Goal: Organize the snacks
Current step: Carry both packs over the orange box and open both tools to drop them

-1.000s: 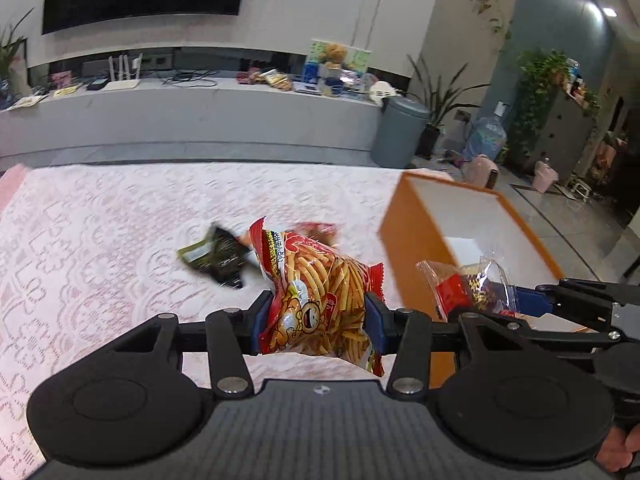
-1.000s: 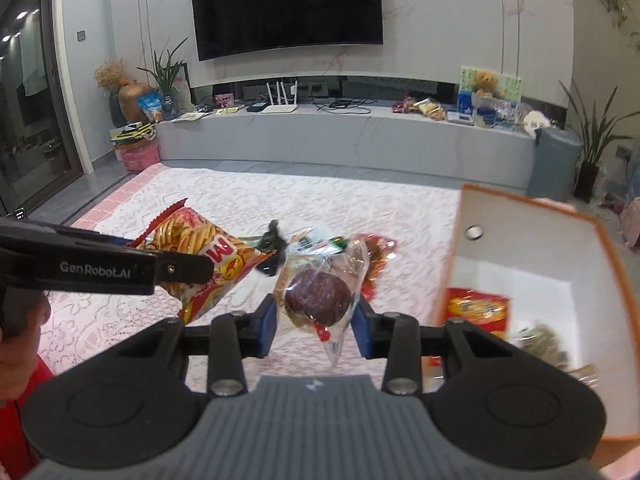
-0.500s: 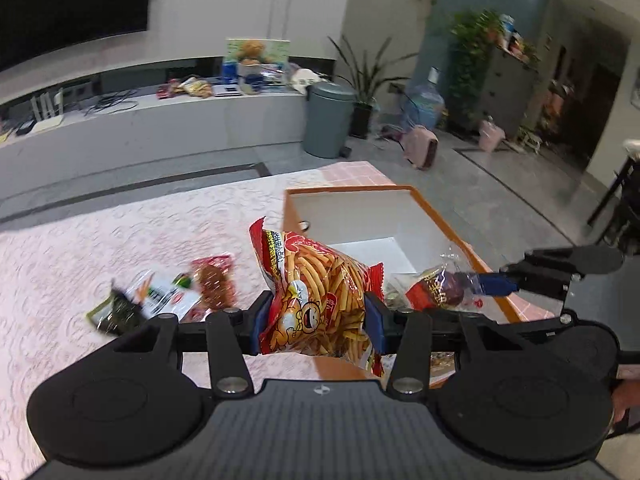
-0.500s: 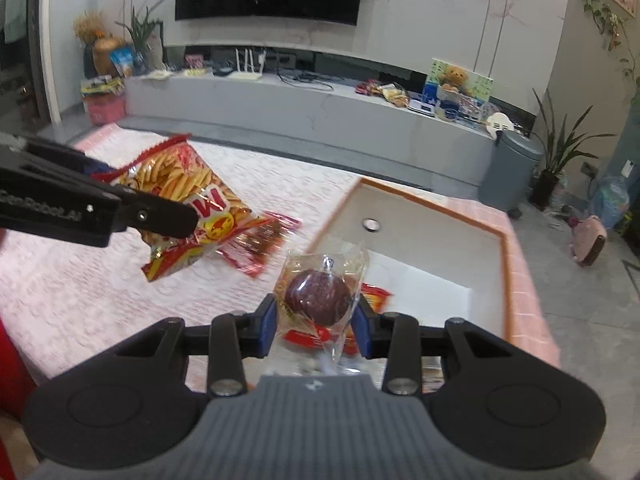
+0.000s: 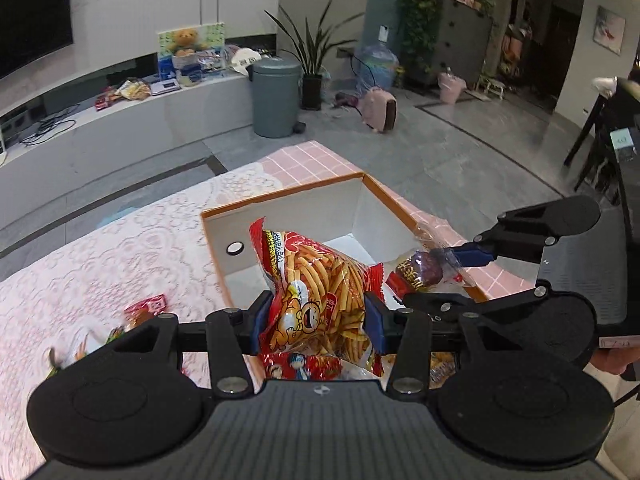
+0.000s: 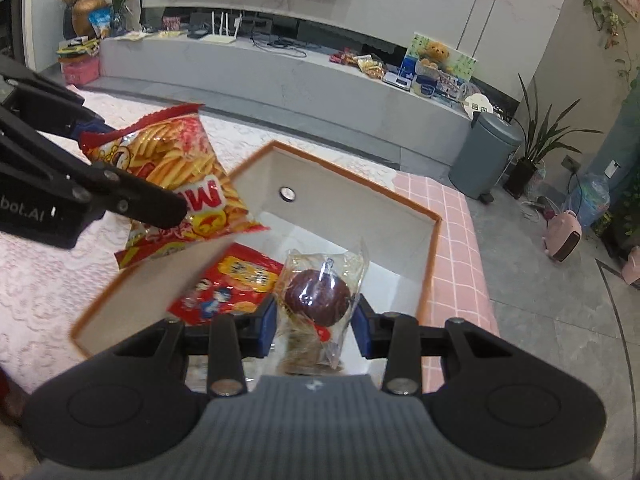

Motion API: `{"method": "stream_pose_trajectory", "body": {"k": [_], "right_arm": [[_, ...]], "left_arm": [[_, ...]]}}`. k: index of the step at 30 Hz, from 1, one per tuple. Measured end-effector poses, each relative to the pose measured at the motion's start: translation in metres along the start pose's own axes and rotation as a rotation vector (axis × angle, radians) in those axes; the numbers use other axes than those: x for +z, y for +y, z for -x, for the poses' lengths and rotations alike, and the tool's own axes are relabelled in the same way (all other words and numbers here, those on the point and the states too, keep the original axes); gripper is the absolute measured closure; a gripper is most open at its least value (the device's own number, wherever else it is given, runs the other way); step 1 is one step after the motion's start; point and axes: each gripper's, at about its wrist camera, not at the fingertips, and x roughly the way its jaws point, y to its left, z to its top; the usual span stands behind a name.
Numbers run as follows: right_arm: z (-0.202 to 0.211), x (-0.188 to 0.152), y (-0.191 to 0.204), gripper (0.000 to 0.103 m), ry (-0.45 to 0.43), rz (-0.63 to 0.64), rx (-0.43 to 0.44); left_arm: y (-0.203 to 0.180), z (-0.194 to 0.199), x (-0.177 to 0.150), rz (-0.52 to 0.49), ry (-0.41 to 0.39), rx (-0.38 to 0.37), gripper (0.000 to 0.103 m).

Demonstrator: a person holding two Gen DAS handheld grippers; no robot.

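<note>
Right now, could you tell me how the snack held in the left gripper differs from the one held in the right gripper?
The fries bag in the left gripper is opaque red and yellow foil; the round cake packet in the right gripper is clear wrap over one dark brown disc. The fries bag is larger and puffier. Both hang clamped above the orange-rimmed box.

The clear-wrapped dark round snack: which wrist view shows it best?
The right wrist view. There the clear-wrapped dark round snack sits centred between the right gripper pads, over the orange-rimmed box. The left wrist view shows it small, side-on at right, wrapper partly hidden.
</note>
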Motion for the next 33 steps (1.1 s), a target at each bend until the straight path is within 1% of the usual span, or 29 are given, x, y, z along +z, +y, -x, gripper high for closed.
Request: {"method": "stream_pose_trajectory", "body": {"k": [7,10,14,17,21,25,28,31,33], "right_arm": [[-0.046,0.009,-0.016,0.065,0.057,0.048,0.001],[-0.062,0.012,-0.020,0.065,0.072,0.073,0.007],[-0.083,0.019,-0.026,0.065,0.086,0.096,0.012],[-0.094,0.019,-0.030,0.065,0.091,0.102,0.031],[-0.106,0.019,-0.027,0.065,0.106,0.142,0.038],[-0.114,0.019,-0.025,0.065,0.114,0.174,0.053],[-0.119,0.017,-0.023,0.065,0.130,0.197,0.054],[-0.125,0.017,-0.023,0.064,0.147,0.209,0.051],[-0.129,0.019,-0.025,0.064,0.158,0.211,0.048]], "left_arm": [[0.008,-0.047,0.007,-0.029,0.064,0.001,0.050],[0.014,-0.062,0.010,-0.024,0.080,-0.012,0.050],[0.021,-0.076,0.014,-0.020,0.099,-0.011,0.049],[0.024,-0.086,0.017,-0.031,0.111,-0.003,0.049],[0.024,-0.096,0.019,-0.059,0.127,0.013,0.049],[0.025,-0.107,0.019,-0.065,0.171,0.019,0.049],[0.023,-0.116,0.020,-0.089,0.216,0.042,0.048],[0.019,-0.121,0.019,-0.139,0.222,0.068,0.045],[0.017,-0.123,0.019,-0.151,0.228,0.076,0.041]]}}
